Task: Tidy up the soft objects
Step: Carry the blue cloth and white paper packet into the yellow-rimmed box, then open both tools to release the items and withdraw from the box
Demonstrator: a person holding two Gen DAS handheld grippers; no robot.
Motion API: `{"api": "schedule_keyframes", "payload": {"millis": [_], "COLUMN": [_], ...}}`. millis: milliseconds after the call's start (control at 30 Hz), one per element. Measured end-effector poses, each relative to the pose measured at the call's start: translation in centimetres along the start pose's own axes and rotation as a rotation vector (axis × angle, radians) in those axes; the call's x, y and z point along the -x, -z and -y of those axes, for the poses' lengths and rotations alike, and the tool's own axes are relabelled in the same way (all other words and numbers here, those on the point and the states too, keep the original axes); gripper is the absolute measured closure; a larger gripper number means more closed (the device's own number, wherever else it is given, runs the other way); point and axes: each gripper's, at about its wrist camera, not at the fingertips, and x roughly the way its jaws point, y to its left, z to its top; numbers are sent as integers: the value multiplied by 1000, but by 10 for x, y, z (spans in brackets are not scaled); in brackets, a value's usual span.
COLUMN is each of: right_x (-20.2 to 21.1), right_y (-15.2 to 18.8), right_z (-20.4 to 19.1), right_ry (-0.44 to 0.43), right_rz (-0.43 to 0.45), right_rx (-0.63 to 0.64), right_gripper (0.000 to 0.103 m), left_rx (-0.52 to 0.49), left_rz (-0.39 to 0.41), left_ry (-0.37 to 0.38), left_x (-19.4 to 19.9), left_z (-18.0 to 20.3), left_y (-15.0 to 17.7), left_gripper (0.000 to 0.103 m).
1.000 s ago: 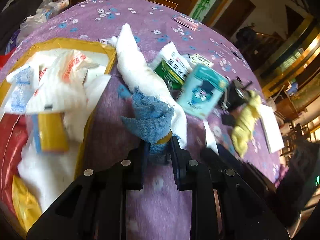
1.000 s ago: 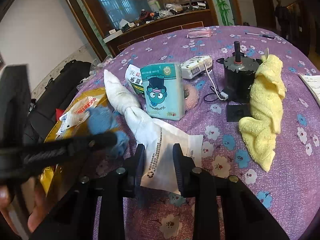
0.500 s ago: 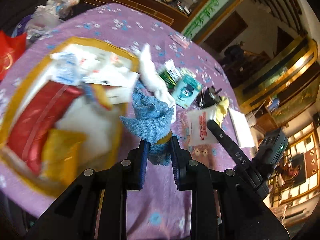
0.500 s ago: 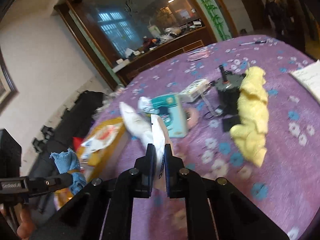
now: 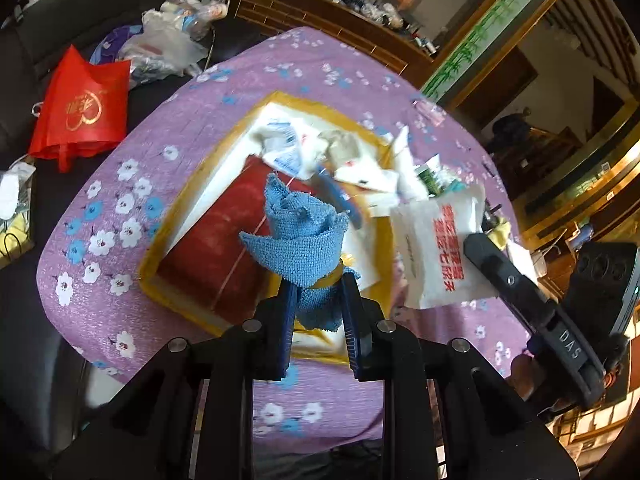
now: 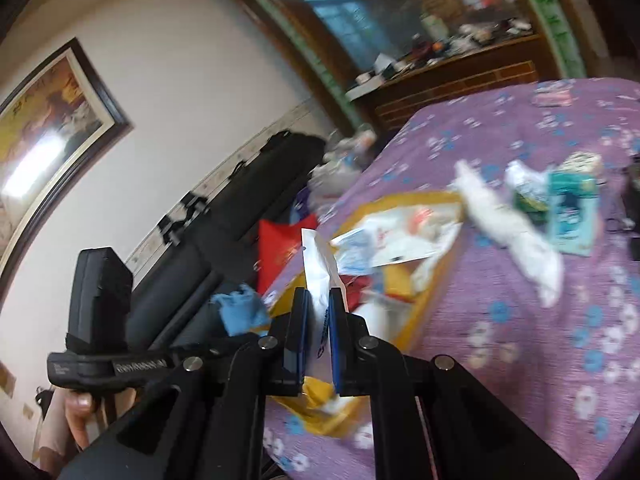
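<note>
My left gripper (image 5: pixel 318 292) is shut on a blue cloth bundle (image 5: pixel 304 240) tied with a yellow band, and holds it up over the yellow-rimmed box (image 5: pixel 192 208). A red pack (image 5: pixel 216 248) and several white packets lie in that box. My right gripper (image 6: pixel 318 292) is shut on a white packet (image 6: pixel 316 264), printed in red in the left wrist view (image 5: pixel 436 252). It holds the packet in the air near the box's edge (image 6: pixel 420 200). The blue cloth (image 6: pixel 240 312) shows to its left. A white rolled towel (image 6: pixel 504 216) and a teal tissue pack (image 6: pixel 572 208) lie on the purple flowered cloth.
A red bag (image 5: pixel 80 108) and plastic bags (image 5: pixel 168 40) sit on a dark sofa beyond the table's left edge. A wooden cabinet (image 5: pixel 320 12) stands behind. A person's hand (image 6: pixel 76 412) grips the left gripper's handle. The table's near edge runs just below both grippers.
The left gripper rose and swung from beside the white towel to above the box, cloth still held. The right gripper shut on the white packet and lifted it off the table toward the box.
</note>
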Motion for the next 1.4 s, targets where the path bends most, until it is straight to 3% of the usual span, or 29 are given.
{"api": "schedule_keyframes", "payload": {"millis": [200,400,500,600,700,733,833,867,1033,1167,1400], "right_x": [-49,-93,-100,-101,-94,-88,-74,-67,-25,9,57], "right_y": [-12,-22,-16,-13,-11,-12,-14,-14,-9,10,32], "right_z": [4,22,35,45,43,38,22,17,4,19,61], "right_ry": [-102,-182,-168,-121,-94,-74,-22,-13,9,54,163], "right_rz": [-75,-131,-151,-165,-164,-156,-126,-102,-52,-40,-2], "right_rx": [-75,-176,-224,-253,-239,-206,-120,-85,-5,-37,-143], "right_gripper": [96,95,92,91,91,86,53,46,46,46,46], "left_rx": [15,29,60,74,53,44,-6,-22,-68,-129,-231], "left_rz": [-31,-66,-95,-104,-73,-60,-26,-21,41,84,51], "left_ry": [-3,131,162,134,70,54,0,-10,-52,6,71], "left_x": [-13,-38,-54,-64,-62,-60,-52,-50,-32,-19,-32], "left_z": [-20,-36,-44,-47,-43,-41,-31,-28,-11,21,85], "left_y": [-11,-31,-39,-43,-42,-41,-35,-33,-19,-6,17], "left_gripper": [82,82,82,81,68,57,52,52,52,52,52]}}
